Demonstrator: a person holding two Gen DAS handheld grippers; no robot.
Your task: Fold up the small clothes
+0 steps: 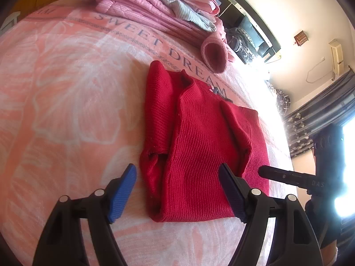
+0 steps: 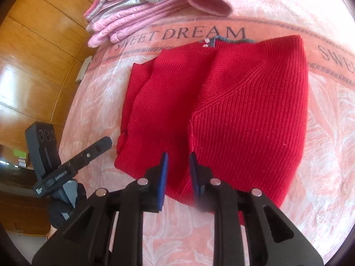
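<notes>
A small red knitted sweater (image 1: pixel 199 146) lies folded on the bed, on a pink blanket (image 1: pixel 66 93) with pale flower shapes and the words "SWEET DREAM" woven across a band just behind the garment. Both sleeves are turned in over the body, so it makes a rough rectangle, with a grey neckline (image 2: pixel 230 40) peeking out at the far edge in the right wrist view. The left claw (image 1: pixel 177 190) is spread wide at the sweater's near hem; its blue-padded fingers (image 1: pixel 123 194) stand one over bare blanket beside the left edge and the other over the red knit, and nothing is caught between them. The right claw (image 2: pixel 178 173) sits at the near hem too, with its fingers drawn fairly close but a clear gap between them; red knit shows through that gap, and I can't tell whether the pads press on the cloth. Behind the sweater, toward the head of the bed, sits a stack of folded pink clothes (image 1: pixel 142 2) with a grey striped piece among them, and a pink cuff (image 1: pixel 214 55) opens toward us. A wooden wall panel (image 2: pixel 37 51) rises beside the bed.
</notes>
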